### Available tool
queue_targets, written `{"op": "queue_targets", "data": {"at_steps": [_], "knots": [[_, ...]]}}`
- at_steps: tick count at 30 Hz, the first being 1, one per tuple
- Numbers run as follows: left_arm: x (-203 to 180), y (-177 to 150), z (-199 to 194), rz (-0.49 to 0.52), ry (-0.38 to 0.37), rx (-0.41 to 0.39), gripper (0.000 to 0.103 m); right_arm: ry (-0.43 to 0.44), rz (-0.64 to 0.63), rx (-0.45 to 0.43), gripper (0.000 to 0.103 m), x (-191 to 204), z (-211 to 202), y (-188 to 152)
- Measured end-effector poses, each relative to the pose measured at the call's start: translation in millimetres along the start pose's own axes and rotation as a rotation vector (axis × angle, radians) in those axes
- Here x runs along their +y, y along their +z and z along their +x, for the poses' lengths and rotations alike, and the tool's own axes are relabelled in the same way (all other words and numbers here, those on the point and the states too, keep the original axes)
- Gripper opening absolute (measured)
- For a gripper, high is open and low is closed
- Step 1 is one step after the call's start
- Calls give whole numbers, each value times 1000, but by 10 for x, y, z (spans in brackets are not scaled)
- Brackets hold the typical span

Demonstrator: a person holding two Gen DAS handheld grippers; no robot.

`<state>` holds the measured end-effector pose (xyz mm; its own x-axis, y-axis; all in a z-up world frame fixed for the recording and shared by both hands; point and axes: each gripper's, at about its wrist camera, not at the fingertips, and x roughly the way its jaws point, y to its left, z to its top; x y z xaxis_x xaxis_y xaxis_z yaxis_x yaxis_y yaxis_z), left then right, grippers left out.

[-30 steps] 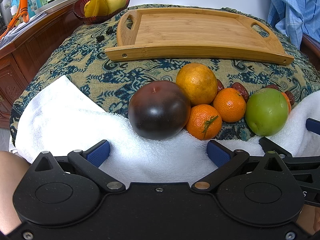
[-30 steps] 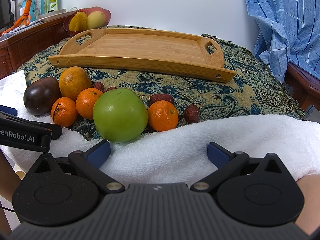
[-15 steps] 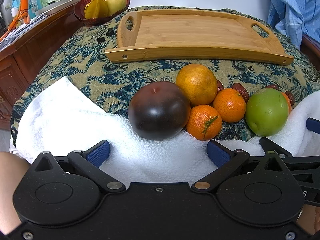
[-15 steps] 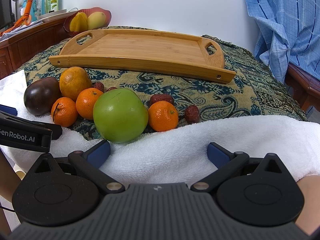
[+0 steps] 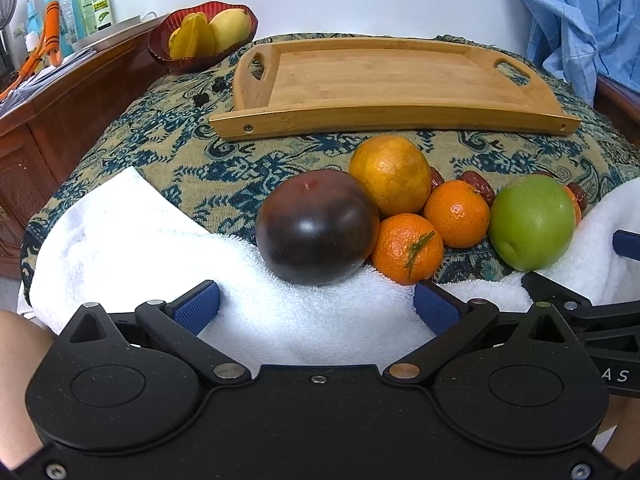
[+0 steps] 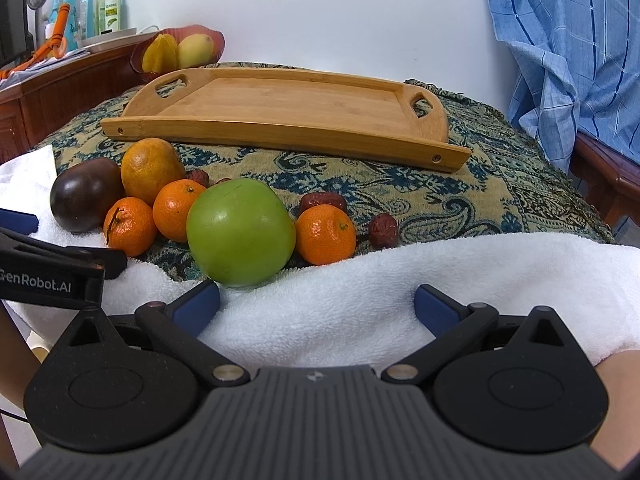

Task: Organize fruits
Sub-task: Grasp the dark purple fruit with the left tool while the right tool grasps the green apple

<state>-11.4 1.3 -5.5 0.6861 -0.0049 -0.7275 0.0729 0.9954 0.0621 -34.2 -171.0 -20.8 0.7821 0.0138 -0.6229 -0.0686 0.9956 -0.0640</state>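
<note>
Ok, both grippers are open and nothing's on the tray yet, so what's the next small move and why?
Probably ease the left gripper forward around the dark plum. It sits directly ahead between the open fingers, at the near left end of the fruit pile on the white towel, so nothing blocks it. The wooden tray beyond holds no fruit.

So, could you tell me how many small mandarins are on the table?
3: one in front of the dark fruit, one left of the green apple, one to its right. Others may be hidden.
</note>
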Motion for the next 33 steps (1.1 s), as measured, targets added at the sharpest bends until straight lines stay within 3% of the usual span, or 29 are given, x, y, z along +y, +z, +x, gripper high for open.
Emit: {"op": "queue_targets", "data": {"at_steps": [2,7,11,15,26,33], "knots": [[50,14,-33,-23,-24,-3,102,7,-1,-3,103,2,-17,12],[176,50,-193,-68,-66,-65,89,44,-3,-47,92,-13,-147,30],[232,119,-303,-75,-80,-129,83,99,0,-109,74,19,-277,86],[232,184,-311,-42,-82,-150,67,133,0,-137,60,86,-304,168],[268,166,-161,-34,-124,-144,66,111,-96,-127,59,230,-176,203],[293,148,-10,-80,-134,-144,70,78,-227,-129,62,335,-69,179]]}}
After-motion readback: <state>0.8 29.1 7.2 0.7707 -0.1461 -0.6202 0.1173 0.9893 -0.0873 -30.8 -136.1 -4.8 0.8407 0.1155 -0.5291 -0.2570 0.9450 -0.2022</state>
